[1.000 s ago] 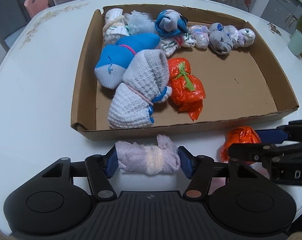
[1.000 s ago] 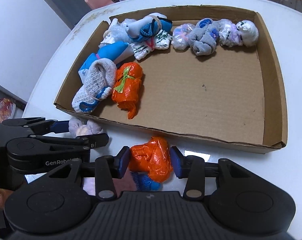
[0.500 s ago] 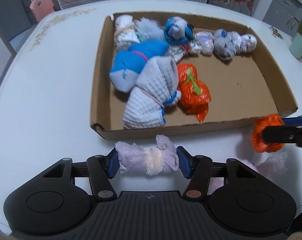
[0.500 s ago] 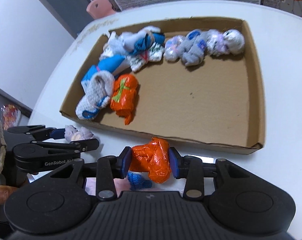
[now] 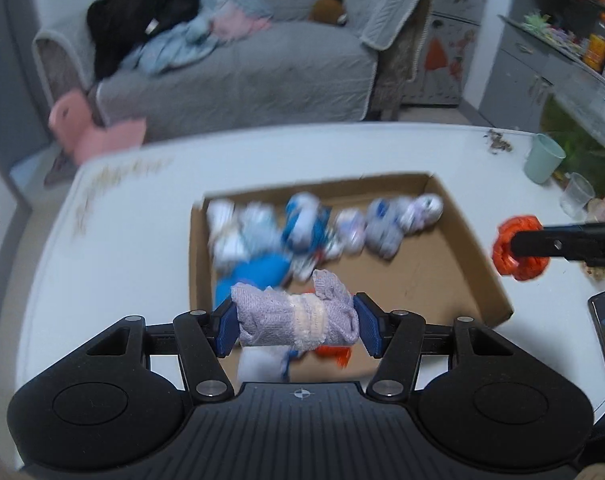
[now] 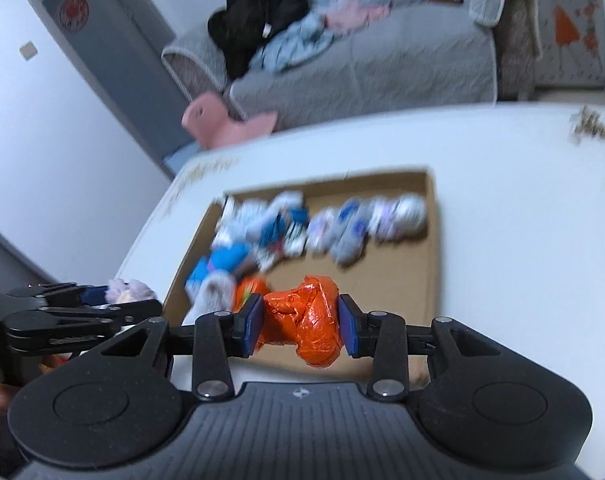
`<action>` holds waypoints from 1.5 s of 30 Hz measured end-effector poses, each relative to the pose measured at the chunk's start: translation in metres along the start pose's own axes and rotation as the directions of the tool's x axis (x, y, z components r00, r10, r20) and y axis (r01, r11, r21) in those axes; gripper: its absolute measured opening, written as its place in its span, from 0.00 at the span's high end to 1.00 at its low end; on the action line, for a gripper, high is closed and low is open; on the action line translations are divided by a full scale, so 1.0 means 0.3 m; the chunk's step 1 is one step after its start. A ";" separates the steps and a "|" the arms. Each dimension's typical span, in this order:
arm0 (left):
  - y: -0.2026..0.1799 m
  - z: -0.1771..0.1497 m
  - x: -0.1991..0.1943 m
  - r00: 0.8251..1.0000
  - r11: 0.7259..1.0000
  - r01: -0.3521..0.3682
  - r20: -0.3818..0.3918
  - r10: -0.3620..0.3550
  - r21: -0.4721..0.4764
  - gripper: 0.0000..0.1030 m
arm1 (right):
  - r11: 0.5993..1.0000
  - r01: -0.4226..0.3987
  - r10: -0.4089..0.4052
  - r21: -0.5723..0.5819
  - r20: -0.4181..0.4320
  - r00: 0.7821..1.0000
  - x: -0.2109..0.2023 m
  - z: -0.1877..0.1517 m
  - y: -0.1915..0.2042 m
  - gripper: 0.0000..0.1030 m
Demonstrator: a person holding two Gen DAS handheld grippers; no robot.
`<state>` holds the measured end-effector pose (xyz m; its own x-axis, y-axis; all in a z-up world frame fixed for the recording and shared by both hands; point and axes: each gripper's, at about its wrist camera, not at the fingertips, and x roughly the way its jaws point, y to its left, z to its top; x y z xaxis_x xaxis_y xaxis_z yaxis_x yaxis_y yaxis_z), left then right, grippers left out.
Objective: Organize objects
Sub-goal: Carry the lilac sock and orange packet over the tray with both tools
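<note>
Two bundles held aloft for boxing: left gripper (image 5: 296, 330) pinches the lilac sock roll (image 5: 294, 322), right gripper (image 6: 300, 330) pinches the orange bag bundle (image 6: 306, 320), both above the cardboard tray (image 5: 478, 276), presumably for sorting.

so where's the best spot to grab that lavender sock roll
Across its ends, as the left gripper does now: the lavender sock roll lies crosswise, pale band in the middle, one pad on each end. Coming from the near side keeps the band in view.

Black claw (image 5: 296, 330), blue pads (image 5: 226, 330), apparently silver screws.
</note>
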<state>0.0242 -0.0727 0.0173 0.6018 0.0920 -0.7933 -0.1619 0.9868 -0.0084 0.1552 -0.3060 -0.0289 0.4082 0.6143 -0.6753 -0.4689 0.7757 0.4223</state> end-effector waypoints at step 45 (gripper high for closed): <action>-0.101 -0.002 0.492 0.997 0.973 0.067 -0.063 -0.054 0.220 0.38 | 0.997 -0.044 0.035 -0.059 -0.155 0.987 0.389 0.073 -0.031 0.64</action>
<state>0.1174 -0.0889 -0.0999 0.5589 0.0298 -0.8287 0.0546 0.9959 0.0727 0.2243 -0.2383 -0.0983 0.2650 0.6109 -0.7461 -0.5317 0.7380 0.4154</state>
